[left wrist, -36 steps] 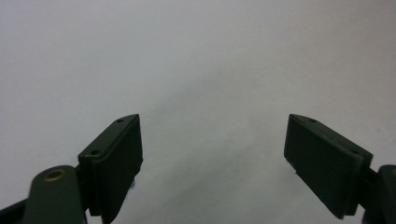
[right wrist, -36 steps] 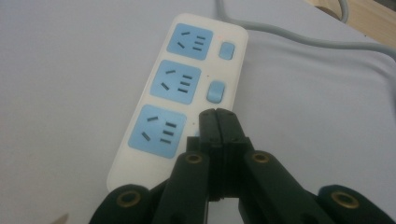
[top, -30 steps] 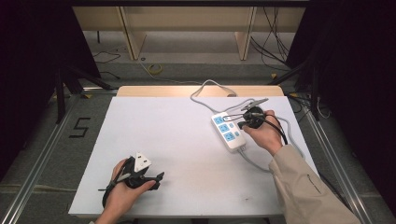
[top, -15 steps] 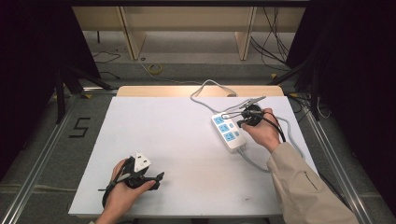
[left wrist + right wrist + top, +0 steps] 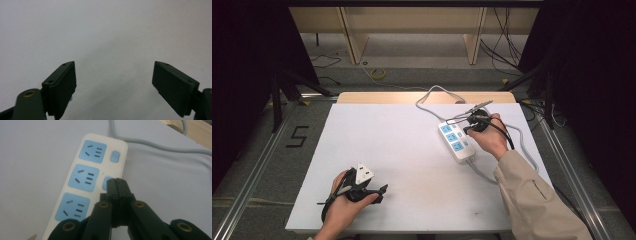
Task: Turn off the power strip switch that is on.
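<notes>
**White power strip under the closed right fingers**

White plastic with three blue sockets and small blue switches, the power strip (image 5: pixel 82 185) lies flat on the table (image 5: pixel 402 145). In the high view its long axis runs diagonally, the grey cable (image 5: pixel 432 95) leaving its far end toward the table's back edge. The right gripper (image 5: pixel 116 182) has its fingers pressed fully together, holding nothing; their tips sit at the middle switch (image 5: pixel 107 181), just beside the middle socket. The left gripper (image 5: pixel 113 82) rests near the table's front edge, well apart, fingers spread wide over bare surface.
</notes>
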{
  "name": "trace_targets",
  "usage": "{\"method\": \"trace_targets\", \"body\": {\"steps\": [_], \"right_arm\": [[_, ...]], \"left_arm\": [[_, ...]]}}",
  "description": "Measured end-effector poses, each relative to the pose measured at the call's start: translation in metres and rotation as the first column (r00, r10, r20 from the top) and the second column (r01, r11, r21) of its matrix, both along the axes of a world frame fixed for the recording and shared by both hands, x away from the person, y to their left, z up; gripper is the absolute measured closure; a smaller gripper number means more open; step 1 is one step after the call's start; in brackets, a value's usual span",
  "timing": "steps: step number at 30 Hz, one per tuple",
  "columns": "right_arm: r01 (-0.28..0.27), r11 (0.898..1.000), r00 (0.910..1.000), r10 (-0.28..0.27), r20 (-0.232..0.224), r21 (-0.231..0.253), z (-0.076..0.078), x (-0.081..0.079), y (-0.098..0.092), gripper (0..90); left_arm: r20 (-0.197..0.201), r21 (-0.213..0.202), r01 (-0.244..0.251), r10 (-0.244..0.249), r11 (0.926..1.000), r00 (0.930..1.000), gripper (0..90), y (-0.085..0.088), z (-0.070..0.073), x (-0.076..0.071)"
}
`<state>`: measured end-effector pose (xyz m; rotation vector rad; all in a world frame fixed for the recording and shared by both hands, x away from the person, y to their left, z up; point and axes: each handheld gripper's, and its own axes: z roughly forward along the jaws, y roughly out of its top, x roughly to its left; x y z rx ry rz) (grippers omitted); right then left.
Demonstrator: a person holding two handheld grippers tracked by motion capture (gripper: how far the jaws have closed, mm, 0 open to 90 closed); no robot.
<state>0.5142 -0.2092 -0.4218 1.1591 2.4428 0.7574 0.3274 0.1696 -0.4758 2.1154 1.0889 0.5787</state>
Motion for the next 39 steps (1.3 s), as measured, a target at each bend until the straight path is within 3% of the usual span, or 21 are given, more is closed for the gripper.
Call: {"method": "trace_targets", "body": {"steps": [39], "right_arm": [[0.016,1.000,0.9998,-0.016,-0.010,-0.007,-0.008,0.032,0.017,90.0]], "left_arm": [[0.001,-0.002,0.001,-0.001,1.0000,1.0000,19.3,0.000,0.000,0.000]]}}
